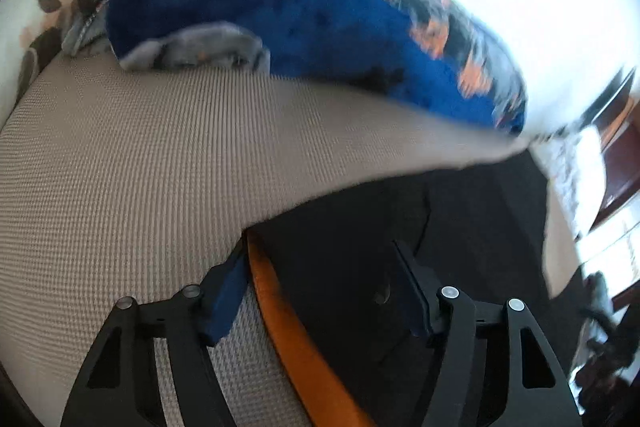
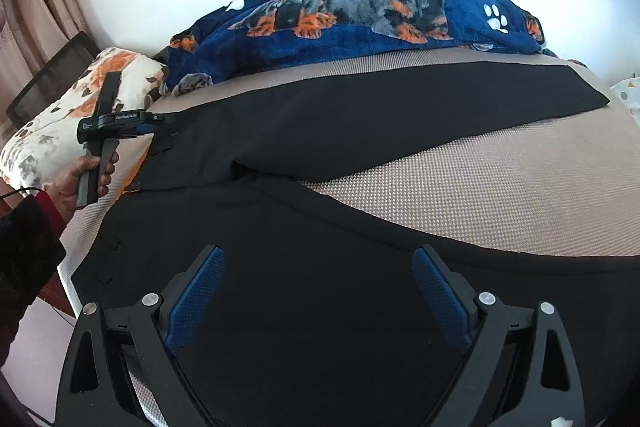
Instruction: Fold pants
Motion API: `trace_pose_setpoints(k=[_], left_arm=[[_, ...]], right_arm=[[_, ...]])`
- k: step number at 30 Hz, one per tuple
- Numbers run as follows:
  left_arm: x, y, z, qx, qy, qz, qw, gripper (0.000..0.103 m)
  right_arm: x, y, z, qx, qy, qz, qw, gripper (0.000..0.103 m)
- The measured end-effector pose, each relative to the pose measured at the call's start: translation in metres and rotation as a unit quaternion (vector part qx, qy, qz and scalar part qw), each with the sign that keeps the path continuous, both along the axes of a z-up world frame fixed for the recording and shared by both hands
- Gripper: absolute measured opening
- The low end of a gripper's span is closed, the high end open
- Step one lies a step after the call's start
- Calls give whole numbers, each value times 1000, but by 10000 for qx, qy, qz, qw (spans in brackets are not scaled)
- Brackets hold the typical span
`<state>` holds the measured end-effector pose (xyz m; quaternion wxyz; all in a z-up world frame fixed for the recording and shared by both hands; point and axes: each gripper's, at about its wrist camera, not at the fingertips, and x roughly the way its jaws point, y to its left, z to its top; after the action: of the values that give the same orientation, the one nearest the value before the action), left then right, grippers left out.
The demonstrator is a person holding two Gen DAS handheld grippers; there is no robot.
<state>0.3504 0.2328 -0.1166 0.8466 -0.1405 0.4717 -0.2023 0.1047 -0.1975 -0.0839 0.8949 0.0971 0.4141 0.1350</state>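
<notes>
Black pants (image 2: 360, 115) spread across bed (image 2: 500, 179); left tool (image 2: 154, 121) at waistband, grip unclear; right tool (image 2: 316, 291) spread above.

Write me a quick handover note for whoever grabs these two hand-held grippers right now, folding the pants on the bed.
Left hand-held gripper: at the waistband end of the black pants, jaws astride the fabric edge, part-way closed, no firm pinch visible.
Right hand-held gripper: open, hovering over the near leg, holding nothing.
Pants: spread on the tan mattress, legs splayed apart; the dog-print blanket lies behind them.
Done: pants laid out.
Left: grip, bring one leg over the other, then fold lengthwise.
</notes>
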Motion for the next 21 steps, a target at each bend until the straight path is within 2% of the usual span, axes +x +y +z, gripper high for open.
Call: trace_pose_setpoints(k=[1, 2, 3, 4, 7, 9, 12, 15, 17, 21], left_arm=[[2, 0, -1, 107, 82, 121, 9998, 44], [2, 0, 0, 285, 81, 213, 9993, 25], [-1, 1, 2, 325, 78, 305, 9990, 16], [-6, 2, 7, 289, 5, 432, 9986, 13], [-27, -10, 28, 525, -477, 580, 9958, 10], [-46, -22, 44, 503, -746, 630, 9939, 10], [-84, -42, 73, 396, -1282, 592, 9892, 10], [-136, -56, 100, 231, -1803, 535, 9819, 10], [-163, -64, 107, 147, -1944, 505, 9795, 10], [-215, -77, 110, -142, -2011, 522, 9781, 10]], right_arm=[[1, 0, 0, 16, 16, -5, 10000, 94], [2, 0, 0, 22, 28, -10, 10000, 94], [3, -1, 0, 15, 34, -15, 10000, 94], [4, -1, 0, 10, 34, -16, 10000, 94], [7, -4, 0, 113, 74, -26, 9999, 94], [13, -11, 1, 382, 157, -37, 9991, 94], [26, -24, 7, 1014, 271, -43, 9945, 94], [47, -38, 15, 1935, 393, 11, 9803, 94], [63, -42, 19, 2388, 452, 58, 9700, 94], [96, -39, 27, 2787, 515, 170, 9588, 94]])
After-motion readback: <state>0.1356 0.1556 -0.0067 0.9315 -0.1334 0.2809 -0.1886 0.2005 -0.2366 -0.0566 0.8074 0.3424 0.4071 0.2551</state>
